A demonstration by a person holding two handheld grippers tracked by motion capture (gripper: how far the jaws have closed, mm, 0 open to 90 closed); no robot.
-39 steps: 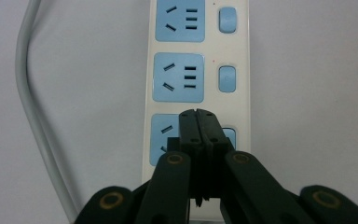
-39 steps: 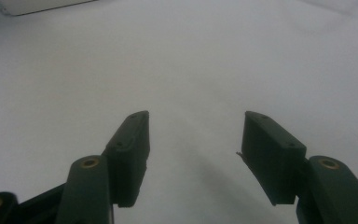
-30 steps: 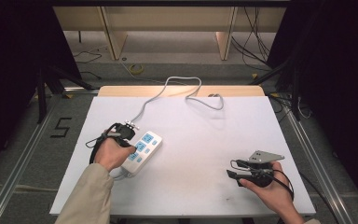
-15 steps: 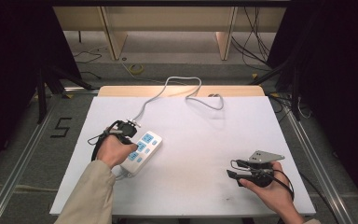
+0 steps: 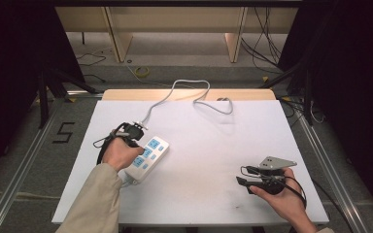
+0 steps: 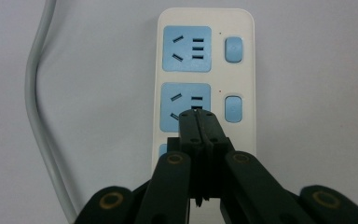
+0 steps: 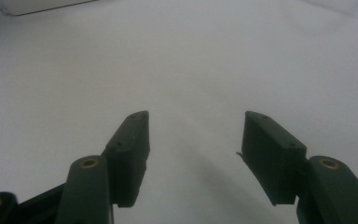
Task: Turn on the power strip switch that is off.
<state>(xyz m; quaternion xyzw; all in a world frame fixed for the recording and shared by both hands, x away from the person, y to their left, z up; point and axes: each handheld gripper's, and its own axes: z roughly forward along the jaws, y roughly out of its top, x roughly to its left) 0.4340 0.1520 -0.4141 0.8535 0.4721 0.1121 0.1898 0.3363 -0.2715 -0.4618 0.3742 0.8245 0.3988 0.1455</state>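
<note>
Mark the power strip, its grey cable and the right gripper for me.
power strip (image 6: 205,70), left gripper view, upper blue socket face.
grey cable (image 5: 194,82), high view, top of its loop.
right gripper (image 7: 195,135), right gripper view, midway between its parted jaws.

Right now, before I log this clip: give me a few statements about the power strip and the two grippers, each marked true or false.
1. The left gripper is shut, its tips over the power strip. True.
2. The right gripper grips the strip's cable. False: its jaws stand open over bare white table, holding nothing.
3. The strip's sockets are blue. True.
4. A plug sits in the strip's top socket. False: the sockets in sight are empty.
5. The grey cable runs toward the table's far edge. True.
</note>
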